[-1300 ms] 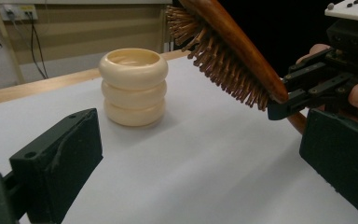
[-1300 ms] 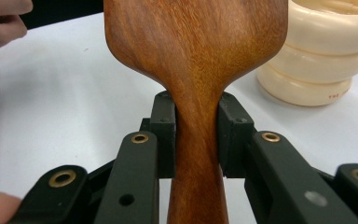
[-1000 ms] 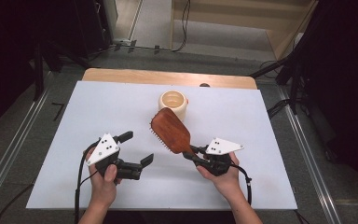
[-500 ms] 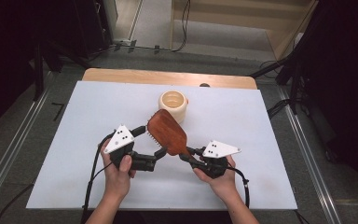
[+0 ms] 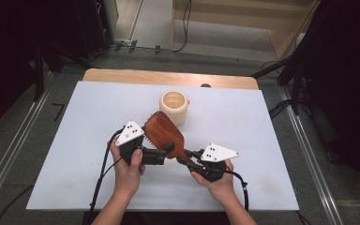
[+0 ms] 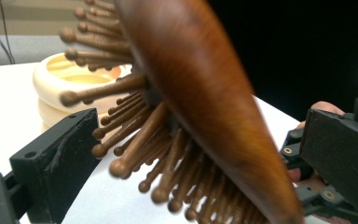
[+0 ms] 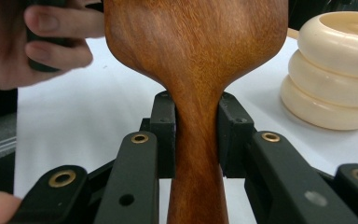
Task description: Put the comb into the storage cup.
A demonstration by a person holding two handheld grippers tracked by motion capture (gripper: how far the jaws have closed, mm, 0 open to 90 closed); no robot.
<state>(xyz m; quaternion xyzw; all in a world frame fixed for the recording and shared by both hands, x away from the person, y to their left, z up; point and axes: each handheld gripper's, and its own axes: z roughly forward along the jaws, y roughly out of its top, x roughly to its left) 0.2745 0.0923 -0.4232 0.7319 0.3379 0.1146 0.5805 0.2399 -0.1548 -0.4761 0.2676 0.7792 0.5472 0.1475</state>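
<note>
hairbrush: long axis 11–5 o'clock, head toward 11 | right gripper: clenched on handle | left gripper: jaws spread around head, not gripping

No legible text or labels

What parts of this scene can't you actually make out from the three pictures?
- Hairbrush handle end: in the right gripper view it runs off the bottom edge, clamped by the right gripper.
- Brush head top: cut off by the upper edge in both gripper views.
- Left gripper contact: jaws stand either side of the head; blur hides whether they touch.
- Cream pot: inside too small in the high view; small red marking in the right gripper view unreadable.
</note>
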